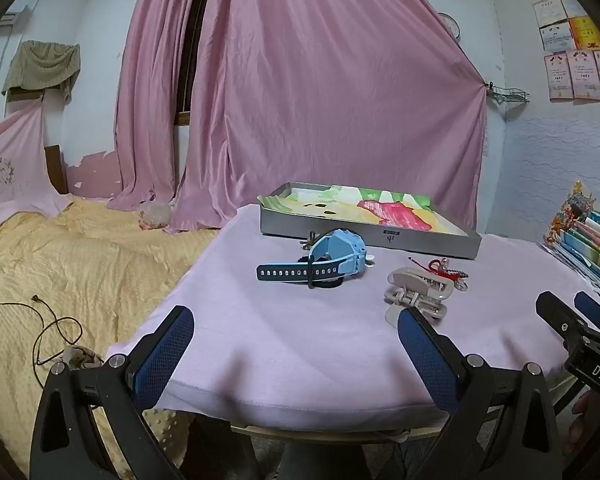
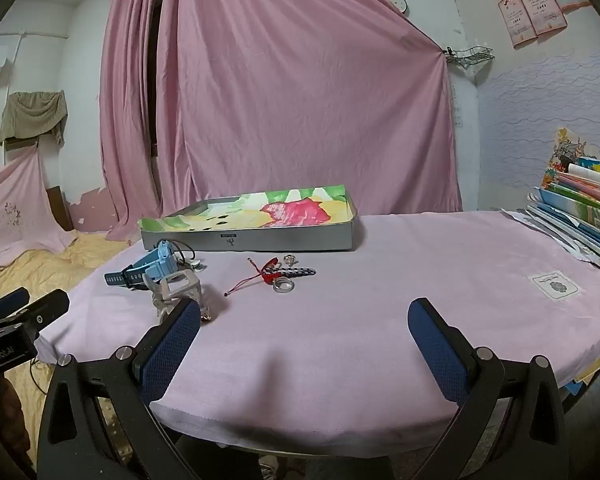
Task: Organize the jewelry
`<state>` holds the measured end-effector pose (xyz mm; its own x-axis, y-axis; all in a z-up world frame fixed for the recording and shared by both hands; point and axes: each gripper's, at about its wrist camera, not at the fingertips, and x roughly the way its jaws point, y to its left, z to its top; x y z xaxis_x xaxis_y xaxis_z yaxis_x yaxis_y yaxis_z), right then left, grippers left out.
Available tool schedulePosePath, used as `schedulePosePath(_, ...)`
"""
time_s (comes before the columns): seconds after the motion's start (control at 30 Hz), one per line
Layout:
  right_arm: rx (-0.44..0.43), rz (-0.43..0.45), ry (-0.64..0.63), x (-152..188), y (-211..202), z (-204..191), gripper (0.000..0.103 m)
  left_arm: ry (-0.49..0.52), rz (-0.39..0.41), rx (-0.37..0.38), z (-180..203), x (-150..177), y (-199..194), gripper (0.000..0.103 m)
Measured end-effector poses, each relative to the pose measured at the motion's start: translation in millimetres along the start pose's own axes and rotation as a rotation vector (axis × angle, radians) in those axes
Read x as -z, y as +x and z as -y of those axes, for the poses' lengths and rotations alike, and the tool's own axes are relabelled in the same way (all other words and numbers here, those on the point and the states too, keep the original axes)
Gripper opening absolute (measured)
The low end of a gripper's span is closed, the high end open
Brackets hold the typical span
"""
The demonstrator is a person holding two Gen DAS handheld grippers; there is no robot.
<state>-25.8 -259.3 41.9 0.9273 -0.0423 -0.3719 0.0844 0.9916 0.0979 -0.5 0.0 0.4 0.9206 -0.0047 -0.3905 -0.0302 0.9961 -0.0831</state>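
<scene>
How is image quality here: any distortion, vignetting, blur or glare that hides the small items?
Left wrist view: strong fisheye bowing, black corners, soft even light, no glare; watch and hair clip read clearly. Right wrist view: same curvature and dark corners; the ring and red cord are small but sharp, only faint shadows on the cloth.

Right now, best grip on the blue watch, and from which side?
Take the watch by its flat dark strap, which lies stretched out toward the bed side. Come from above with the left tool, fingers across the strap's width; the bulky case looks harder to pinch.
</scene>
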Motion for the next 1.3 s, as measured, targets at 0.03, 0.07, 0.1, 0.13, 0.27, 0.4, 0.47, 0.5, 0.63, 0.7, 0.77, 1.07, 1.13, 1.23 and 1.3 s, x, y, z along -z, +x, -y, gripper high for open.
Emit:
schedulePosePath(0.03, 0.0, -0.001, 0.0, 0.3, 0.6, 0.1, 0.102, 0.0, 0.0, 0.0, 0.2, -0.2, -0.4, 0.102)
schedulePosePath(0.07, -0.001, 0.0, 0.002, 0.3, -0.7, 0.4, 0.102, 0.0, -0.001, 0.0, 0.3, -0.3, -0.7, 0.102)
schedulePosePath(0.1, -0.001, -0.001, 0.004, 0.4, -0.7, 1.0, 0.102, 0.0, -0.001, 0.0, 0.1, -0.2, -0.7, 0.102)
schedulePosePath(0.13, 0.0, -0.001, 0.005, 0.5, -0.9, 1.5, 0.102, 0.0, -0.001, -0.001, 0.1, -0.3, -0.7, 0.102)
schedulePosePath(0.27, -0.003, -0.003, 0.005, -0.8, -1.3, 1.1, 0.102, 0.0, -0.002, -0.001, 0.5, -0.2, -0.3, 0.102)
schedulePosePath(0.4, -0.003, -0.003, 0.004, 0.5, 0.8, -1.0, 0.102, 0.0, -0.002, 0.002, 0.5, -0.1, -0.4, 0.102)
schedulePosePath(0.47, -0.002, -0.002, 0.004, 0.8, 0.9, -1.0, 0.102, 0.001, -0.002, 0.001, 0.1, -0.1, 0.0, 0.102)
schedulePosePath(0.5, -0.002, -0.002, 0.003, 0.7, 0.8, -1.3, 0.102, 0.001, -0.001, 0.001, 0.2, -0.2, -0.3, 0.102)
schedulePosePath(0.63, -0.003, -0.003, 0.002, 0.4, 2.6, -1.0, 0.102, 0.001, -0.001, 0.0, -2.6, 0.8, 2.4, 0.102)
schedulePosePath(0.7, -0.003, -0.003, 0.003, 0.5, 2.5, -0.9, 0.102, 0.001, -0.001, 0.001, -2.2, 1.0, 2.8, 0.102)
schedulePosePath(0.77, -0.003, -0.001, 0.003, 0.5, 1.4, 1.5, 0.102, 0.001, -0.001, 0.0, -2.1, 1.1, 2.8, 0.102)
schedulePosePath(1.07, -0.006, -0.006, 0.001, 3.0, 3.7, -3.3, 0.102, 0.001, 0.0, -0.002, -1.9, 1.6, 3.1, 0.102)
schedulePosePath(1.13, -0.006, -0.005, 0.001, 3.3, 3.6, -3.3, 0.102, 0.001, 0.0, 0.0, -2.1, 1.7, 3.1, 0.102)
schedulePosePath(1.23, -0.007, -0.005, 0.001, 2.9, 3.6, -3.3, 0.102, 0.001, 0.0, -0.001, -2.0, 1.5, 3.0, 0.102)
schedulePosePath(1.3, -0.007, -0.006, 0.002, 2.8, 3.5, -2.9, 0.102, 0.002, 0.0, 0.0, -2.2, 1.6, 3.2, 0.102)
